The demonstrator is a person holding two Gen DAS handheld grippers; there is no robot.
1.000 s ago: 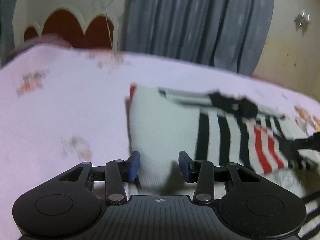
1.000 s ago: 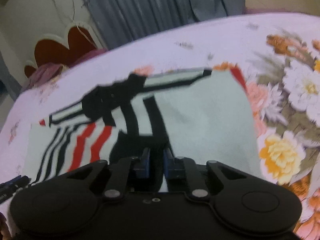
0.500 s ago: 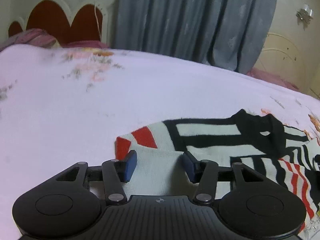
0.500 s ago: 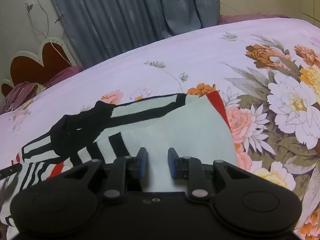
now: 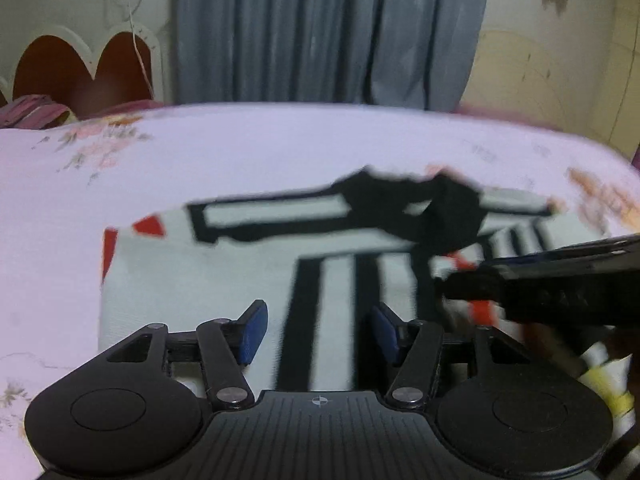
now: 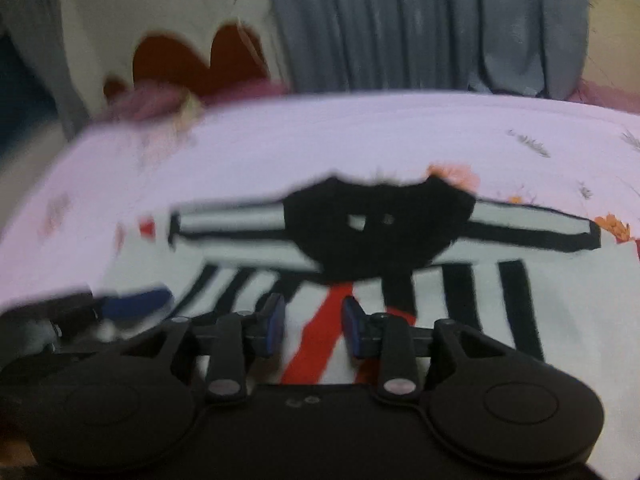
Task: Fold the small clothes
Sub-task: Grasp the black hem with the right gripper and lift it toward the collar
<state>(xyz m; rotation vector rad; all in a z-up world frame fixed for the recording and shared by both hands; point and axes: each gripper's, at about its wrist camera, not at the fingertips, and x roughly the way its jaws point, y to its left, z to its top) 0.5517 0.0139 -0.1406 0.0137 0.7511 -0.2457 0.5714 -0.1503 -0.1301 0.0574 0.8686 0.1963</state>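
Observation:
A small white garment (image 5: 208, 276) with black and red stripes and a black collar (image 6: 372, 236) lies spread on the pink bedsheet. My left gripper (image 5: 316, 330) is open and empty, low over the garment's near left part. My right gripper (image 6: 312, 326) is open and empty over the red stripe (image 6: 320, 328) near the garment's middle. The right gripper also shows in the left wrist view (image 5: 540, 292), reaching in from the right. The left gripper's blue pad shows at the left edge of the right wrist view (image 6: 136, 304). Both views are blurred.
The bed (image 5: 280, 152) has a pink floral sheet. A scalloped red and white headboard (image 5: 84, 64) and grey curtains (image 5: 328, 32) stand behind it. A purple cloth (image 6: 160, 100) lies by the headboard.
Both grippers moved inward over the garment, toward each other. The right gripper's jaws opened wider. The left stays open. The garment lies flat.

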